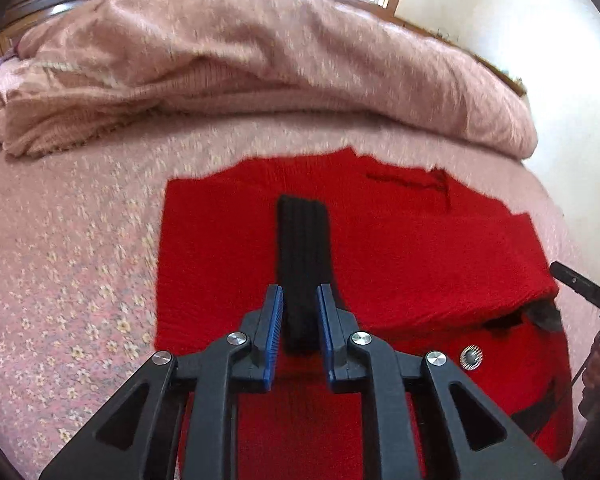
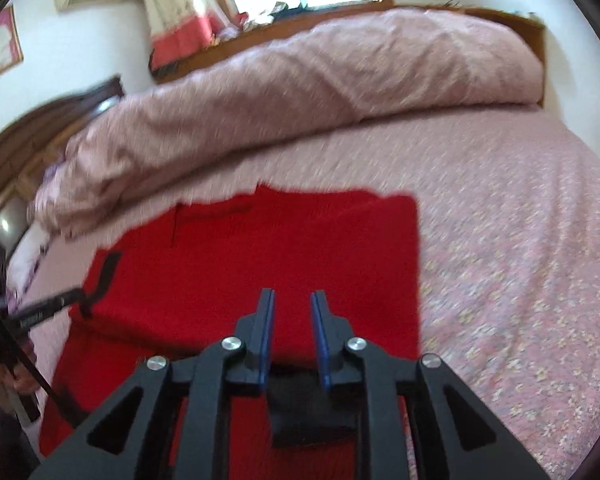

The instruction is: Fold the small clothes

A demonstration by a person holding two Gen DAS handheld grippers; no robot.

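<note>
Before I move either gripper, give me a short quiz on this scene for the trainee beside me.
1. True or false: the red garment lies on a bare wooden table.
2. What shows between the fingers of the left gripper? A) a black ribbed strip B) a white sock C) a metal spoon
3. What is heaped beyond the garment, on its far side?
Key: 1 false, it lies on the pink floral bedsheet. 2 A. 3 a pink quilt.
</note>
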